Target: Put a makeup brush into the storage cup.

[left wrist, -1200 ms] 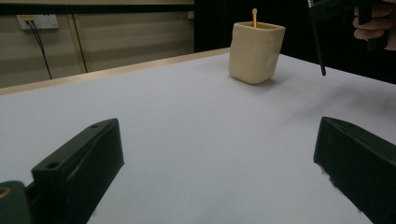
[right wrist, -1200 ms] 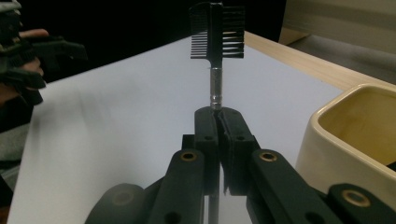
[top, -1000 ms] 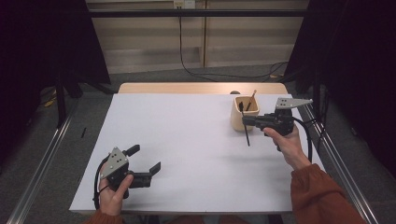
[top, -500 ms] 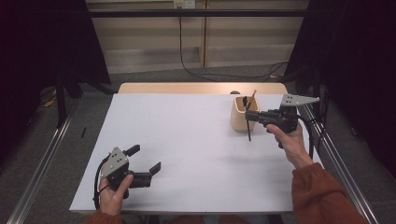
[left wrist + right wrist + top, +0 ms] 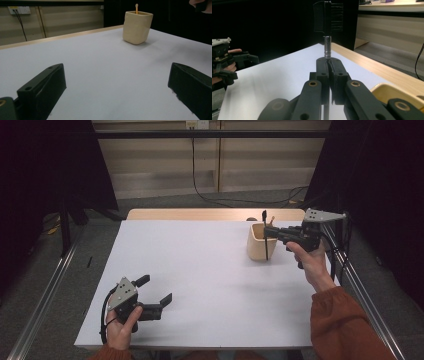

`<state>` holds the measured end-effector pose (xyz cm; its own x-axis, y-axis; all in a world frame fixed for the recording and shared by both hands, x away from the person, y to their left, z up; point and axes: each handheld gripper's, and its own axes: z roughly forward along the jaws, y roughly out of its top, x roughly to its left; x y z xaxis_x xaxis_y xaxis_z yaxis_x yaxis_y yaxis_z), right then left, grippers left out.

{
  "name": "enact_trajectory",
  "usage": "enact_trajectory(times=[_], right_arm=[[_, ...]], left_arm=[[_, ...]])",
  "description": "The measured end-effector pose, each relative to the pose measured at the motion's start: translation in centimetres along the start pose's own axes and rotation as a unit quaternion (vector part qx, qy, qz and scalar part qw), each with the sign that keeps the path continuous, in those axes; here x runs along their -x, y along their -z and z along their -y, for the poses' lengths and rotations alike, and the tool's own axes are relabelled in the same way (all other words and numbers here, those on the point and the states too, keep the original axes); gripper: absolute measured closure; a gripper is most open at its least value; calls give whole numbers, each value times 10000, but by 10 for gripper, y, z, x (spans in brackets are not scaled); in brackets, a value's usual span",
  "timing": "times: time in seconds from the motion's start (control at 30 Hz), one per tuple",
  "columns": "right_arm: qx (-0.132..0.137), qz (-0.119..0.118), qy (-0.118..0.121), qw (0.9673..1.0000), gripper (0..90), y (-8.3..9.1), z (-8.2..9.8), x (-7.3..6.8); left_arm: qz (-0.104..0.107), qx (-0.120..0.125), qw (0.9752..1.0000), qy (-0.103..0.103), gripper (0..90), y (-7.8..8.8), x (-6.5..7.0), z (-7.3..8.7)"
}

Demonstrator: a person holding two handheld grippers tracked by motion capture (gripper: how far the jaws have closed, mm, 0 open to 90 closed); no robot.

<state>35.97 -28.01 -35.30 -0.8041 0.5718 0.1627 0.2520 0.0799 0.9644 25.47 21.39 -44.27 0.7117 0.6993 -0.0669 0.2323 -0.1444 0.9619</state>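
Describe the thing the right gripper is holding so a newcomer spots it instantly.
On the white table, go to the far right corner, where a beige cup stands. Just beside it the right gripper is shut on a thin black brush, held upright. Unlike the orange stick in the cup, it has a comb-and-bristle head on a metal stem.

One table (image 5: 200, 270), one beige cup (image 5: 257, 245), one orange stick (image 5: 136, 8) in it, one black brush-comb tool (image 5: 327, 17), two grippers: left gripper (image 5: 157, 292), right gripper (image 5: 266, 233).
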Motion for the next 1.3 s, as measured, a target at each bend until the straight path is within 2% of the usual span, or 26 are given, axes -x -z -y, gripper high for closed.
enact_trajectory(times=[0.37,0.57,0.77,0.93,1.3], right_arm=[[139,191,59,9997,861,-1,-17,8],[72,363,72,9993,861,-5,-21,18],[120,444,76,9989,861,-6,-26,25],[20,566,107,9983,860,-8,-31,31],[80,665,75,9977,861,-14,-38,39]], left_arm=[[20,20,10000,-50,15,0,1,0],[25,20,10000,-51,15,0,1,0],[69,-1,9999,-96,15,-1,2,0],[68,-6,9999,-81,15,-1,2,0],[71,-6,10000,-54,15,-2,1,0]])
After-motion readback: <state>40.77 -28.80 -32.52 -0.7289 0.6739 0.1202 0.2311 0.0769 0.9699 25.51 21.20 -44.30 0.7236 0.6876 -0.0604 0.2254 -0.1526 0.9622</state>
